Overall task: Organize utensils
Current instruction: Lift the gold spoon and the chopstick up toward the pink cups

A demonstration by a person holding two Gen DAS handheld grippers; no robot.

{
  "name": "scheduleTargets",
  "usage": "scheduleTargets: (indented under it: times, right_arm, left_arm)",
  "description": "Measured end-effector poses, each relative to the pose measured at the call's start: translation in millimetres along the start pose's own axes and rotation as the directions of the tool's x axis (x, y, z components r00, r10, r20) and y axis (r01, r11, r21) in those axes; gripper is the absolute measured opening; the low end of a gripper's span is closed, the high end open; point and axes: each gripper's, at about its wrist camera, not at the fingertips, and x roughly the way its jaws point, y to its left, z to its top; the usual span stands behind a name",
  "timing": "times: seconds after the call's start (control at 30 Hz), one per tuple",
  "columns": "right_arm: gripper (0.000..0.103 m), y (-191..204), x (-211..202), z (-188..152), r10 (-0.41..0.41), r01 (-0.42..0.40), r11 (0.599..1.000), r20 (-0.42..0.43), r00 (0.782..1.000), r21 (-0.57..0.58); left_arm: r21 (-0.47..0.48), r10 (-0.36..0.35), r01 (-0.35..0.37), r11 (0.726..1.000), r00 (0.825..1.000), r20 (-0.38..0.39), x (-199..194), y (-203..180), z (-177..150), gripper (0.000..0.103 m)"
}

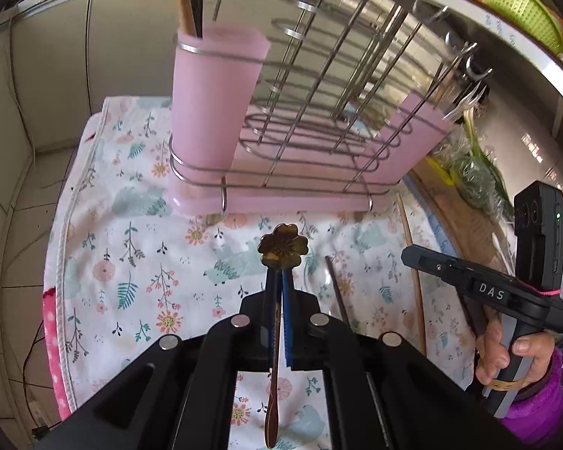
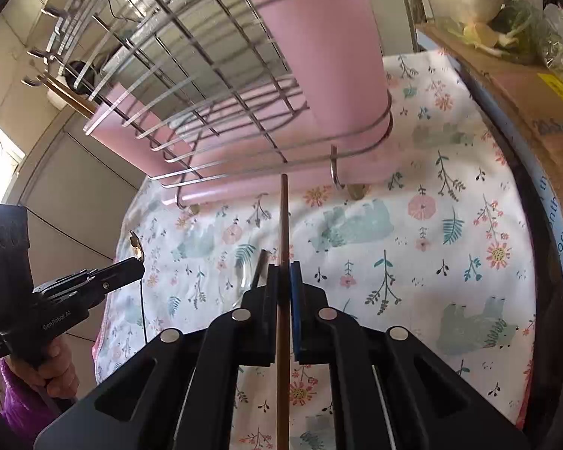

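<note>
My left gripper (image 1: 279,281) pinches one spoon (image 1: 282,251); my right gripper (image 2: 283,273) pinches one chopstick (image 2: 283,225). One rack (image 1: 311,142), two pink cups (image 1: 216,93), floral cloth (image 1: 131,225), tiled wall.

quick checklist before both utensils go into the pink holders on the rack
1. Left gripper clamped on the flower-ended spoon: ok, jaws shut on its handle.
2. Right gripper clamped on the brown chopstick: ok, jaws shut on it.
3. Both utensils lifted off the floral cloth: cannot tell for certain; they seem raised.
4. Near pink cup has room: cannot tell how much; a wooden handle and a dark one already stand in it.
5. Rack steady on the cloth: ok, it stands level on its pink tray.
6. Loose dark chopstick on the cloth: not ok, it waits for pickup.
</note>
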Motion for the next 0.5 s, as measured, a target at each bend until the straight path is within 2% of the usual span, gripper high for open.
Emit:
scheduleTargets:
  times: [0.1, 0.23, 0.37, 0.5]
  right_arm:
    - [0.007, 5.2, -23.0, -3.2, -0.007, 0.010, 1.000, 0.083, 0.996, -0.028]
    - [0.007, 10.1, -51.2, -9.1, -0.013, 0.024, 0.998, 0.197, 0.980, -0.053]
    - [0.007, 19.0, -74.9, -17.0, -0.023, 0.047, 0.997, 0.321, 0.947, -0.067]
    - [0.007, 21.6, -96.9, -15.2, -0.025, 0.061, 0.995, 0.403, 0.915, -0.075]
  left_arm:
    - [-0.003, -0.010, 0.010, 1.000, 0.994, 0.109, -23.2, -5.7, 0.1, 0.002]
    - [-0.009, -0.012, 0.014, 1.000, 0.970, 0.244, -52.3, -11.5, 0.2, 0.000]
    - [-0.012, -0.017, 0.023, 1.000, 0.939, 0.343, -70.7, -24.7, 6.1, 0.000]
    - [0.004, -0.004, 0.002, 1.000, 0.912, 0.411, -90.4, -29.3, 16.8, 0.000]
